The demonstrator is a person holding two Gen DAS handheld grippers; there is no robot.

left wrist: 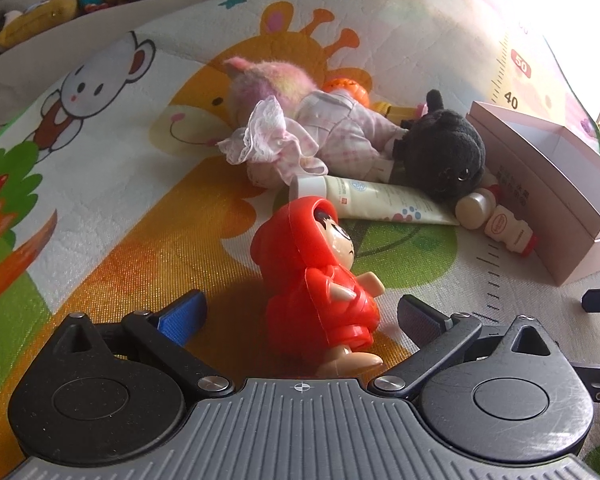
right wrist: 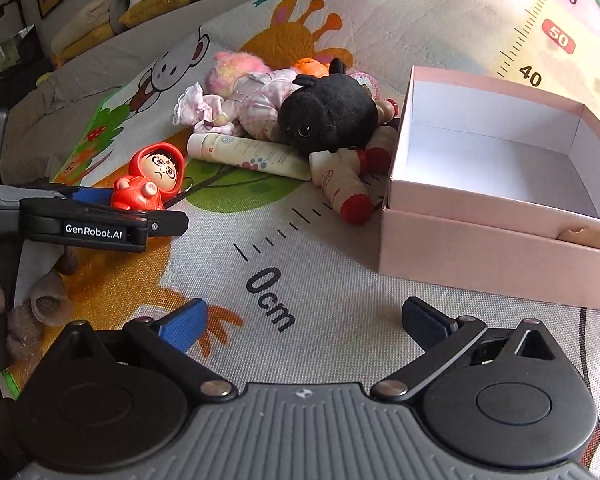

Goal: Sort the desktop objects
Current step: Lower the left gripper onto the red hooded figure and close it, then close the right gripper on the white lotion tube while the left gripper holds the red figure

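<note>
the left gripper (left wrist: 302, 312) is seen spread wide, its jaws on either side of the red hooded plastic figurine (left wrist: 320, 284) standing on the cartoon play mat (left wrist: 140, 208), untouched; the right gripper (right wrist: 302, 320) is likewise held agape, empty, near the open pink cardboard box (right wrist: 480, 248)

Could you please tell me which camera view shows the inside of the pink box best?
The right wrist view: the pink box shows its bare white floor. The left wrist view catches only its side wall and rim.
</note>
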